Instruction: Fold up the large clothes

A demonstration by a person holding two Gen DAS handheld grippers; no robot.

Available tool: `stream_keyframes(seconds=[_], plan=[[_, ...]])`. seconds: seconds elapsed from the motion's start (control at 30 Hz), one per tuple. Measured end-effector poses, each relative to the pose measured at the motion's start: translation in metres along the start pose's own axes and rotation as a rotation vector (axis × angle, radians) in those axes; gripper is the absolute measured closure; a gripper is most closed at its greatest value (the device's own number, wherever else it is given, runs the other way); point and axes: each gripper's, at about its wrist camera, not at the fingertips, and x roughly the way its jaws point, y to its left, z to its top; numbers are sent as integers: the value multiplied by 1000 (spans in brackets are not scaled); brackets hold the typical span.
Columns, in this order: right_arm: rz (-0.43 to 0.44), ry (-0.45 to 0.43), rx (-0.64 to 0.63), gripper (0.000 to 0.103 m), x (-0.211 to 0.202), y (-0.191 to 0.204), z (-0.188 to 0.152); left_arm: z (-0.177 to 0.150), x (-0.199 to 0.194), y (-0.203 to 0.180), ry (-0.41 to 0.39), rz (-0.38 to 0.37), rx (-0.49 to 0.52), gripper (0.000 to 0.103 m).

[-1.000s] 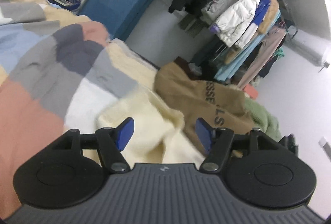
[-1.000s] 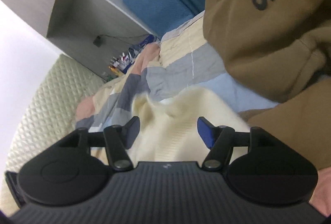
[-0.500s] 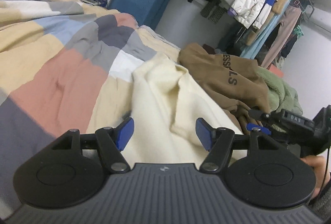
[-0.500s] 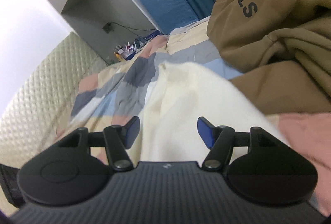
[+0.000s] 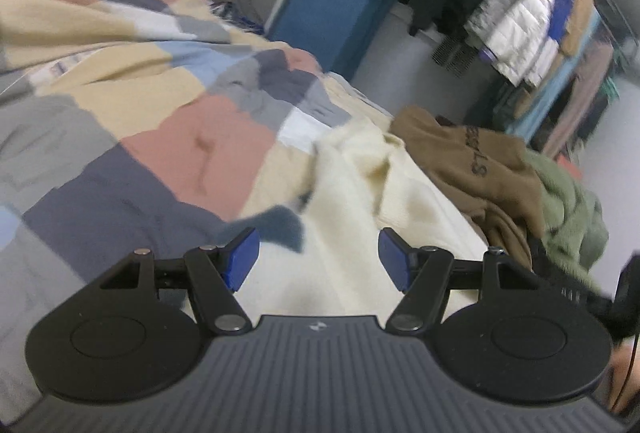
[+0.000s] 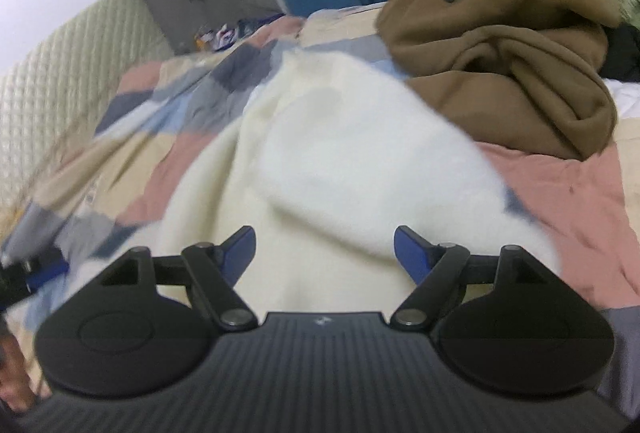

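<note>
A cream knit sweater [image 5: 356, 201] lies spread lengthwise on the patchwork bed cover [image 5: 168, 137]. It also shows in the right wrist view [image 6: 332, 161]. My left gripper [image 5: 318, 259] is open and empty, just above the sweater's near end. My right gripper [image 6: 325, 257] is open and empty over the near part of the sweater. A brown hoodie with dark lettering [image 5: 480, 169] lies crumpled past the sweater; it also shows in the right wrist view [image 6: 504, 45].
A fuzzy green garment [image 5: 572, 209] lies beside the hoodie. A blue cushion [image 5: 320, 13] stands past the bed. A rack of hanging coats [image 5: 516, 21] fills the back right. A quilted headboard [image 6: 60, 73] rises on the left. Small clutter [image 6: 224, 33] sits by the bed's far edge.
Both grippers have drawn back toward the near end of the sweater, so more of it and of the bed cover shows. Both stay open.
</note>
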Motion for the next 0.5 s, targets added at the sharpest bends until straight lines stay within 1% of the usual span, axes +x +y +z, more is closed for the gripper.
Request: stream_keyframes(seconds=[0.07, 0.2, 0.33, 0.4, 0.5], plan=[[37, 3, -34, 25, -2, 14, -7, 5, -2, 12, 2, 15, -33, 32], [181, 26, -55, 25, -12, 50, -26, 13, -4, 31, -2, 52, -67, 32], [327, 93, -96, 25, -20, 86, -49, 21, -5, 50, -13, 79, -105, 32], [395, 143, -116, 26, -22, 102, -62, 24, -4, 59, -19, 93, -120, 32], [451, 193, -172, 25, -29, 121, -80, 26, 1, 66, -14, 100, -140, 32]])
